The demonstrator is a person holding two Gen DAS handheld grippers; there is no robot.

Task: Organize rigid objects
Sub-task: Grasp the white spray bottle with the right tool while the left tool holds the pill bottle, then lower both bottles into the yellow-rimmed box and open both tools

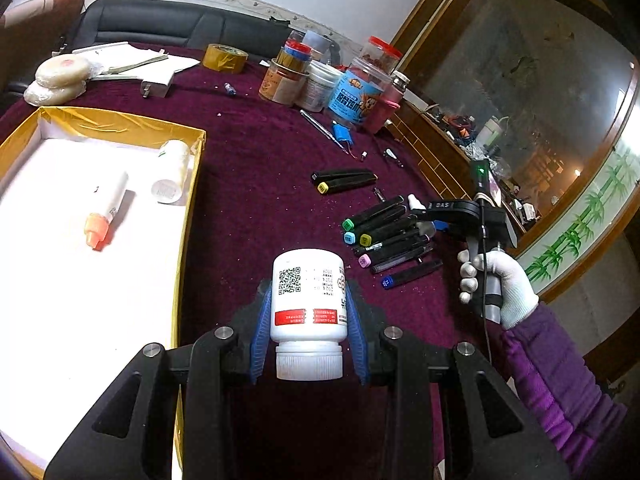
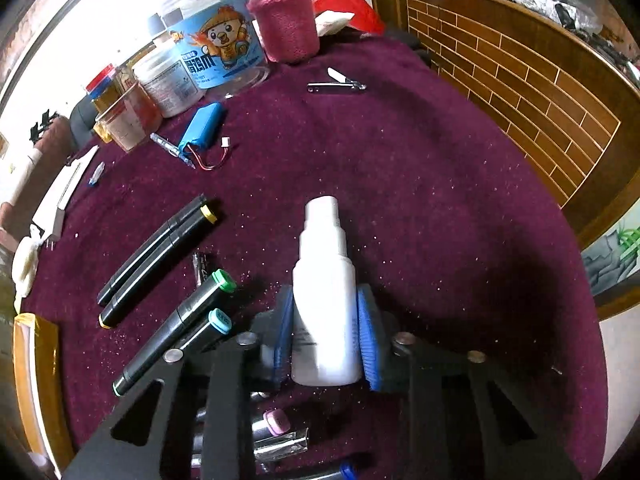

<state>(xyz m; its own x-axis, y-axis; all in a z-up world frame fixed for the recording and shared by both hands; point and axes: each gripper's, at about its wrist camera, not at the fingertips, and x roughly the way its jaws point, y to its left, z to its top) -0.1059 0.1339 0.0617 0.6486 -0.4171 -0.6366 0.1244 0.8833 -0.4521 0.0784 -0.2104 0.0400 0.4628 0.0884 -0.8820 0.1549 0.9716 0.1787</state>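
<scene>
1. The left gripper [image 1: 308, 322] held a white pill bottle [image 1: 308, 300] between its blue fingers [image 1: 260, 328], which pressed on both of its sides; the cap pointed back toward the camera.
2. That bottle hung over the purple table [image 1: 260, 168], just at 3 o'clock of the gold-edged box [image 1: 192, 216].
3. In the box lay a tube with an orange cap [image 1: 106, 216] and another white bottle [image 1: 172, 172].
4. The right gripper [image 2: 326, 332] had closed its fingers [image 2: 370, 340] on the lower body of a white spray bottle [image 2: 324, 300], nozzle pointing to 12 o'clock.
5. Black markers [image 2: 172, 320] lay on the table at 9 o'clock of the spray bottle, close by.
6. Jars [image 2: 216, 48] stood well apart at 11 o'clock.
</scene>
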